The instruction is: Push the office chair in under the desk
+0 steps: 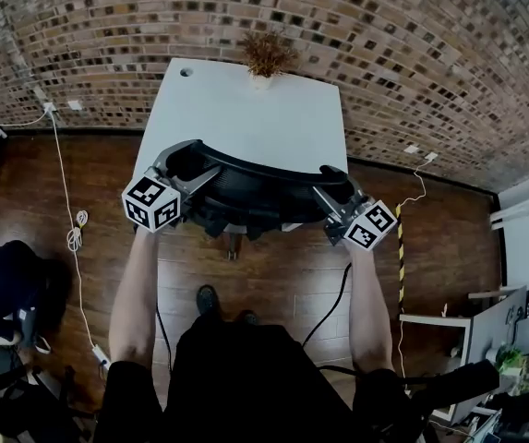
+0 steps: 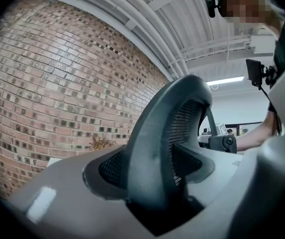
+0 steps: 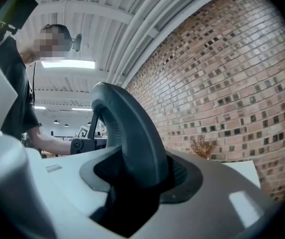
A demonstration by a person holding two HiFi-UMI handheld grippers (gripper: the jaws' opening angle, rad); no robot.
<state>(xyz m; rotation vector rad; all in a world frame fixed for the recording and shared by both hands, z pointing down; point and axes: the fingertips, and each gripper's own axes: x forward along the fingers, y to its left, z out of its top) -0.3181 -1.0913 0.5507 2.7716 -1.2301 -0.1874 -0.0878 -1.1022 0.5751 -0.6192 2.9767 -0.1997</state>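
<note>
Left gripper (image 1: 188,170) around office chair backrest (image 1: 262,175)

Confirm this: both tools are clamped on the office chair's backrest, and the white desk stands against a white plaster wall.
Wrong on one point: the wall behind the white desk is brick, not white plaster; the head view shows it. The left tool and right tool are clamped on the office chair's backrest.

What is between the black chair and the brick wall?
The white desk stands between the chair and the wall, with a small dried plant at its far edge. The head view shows this.
</note>
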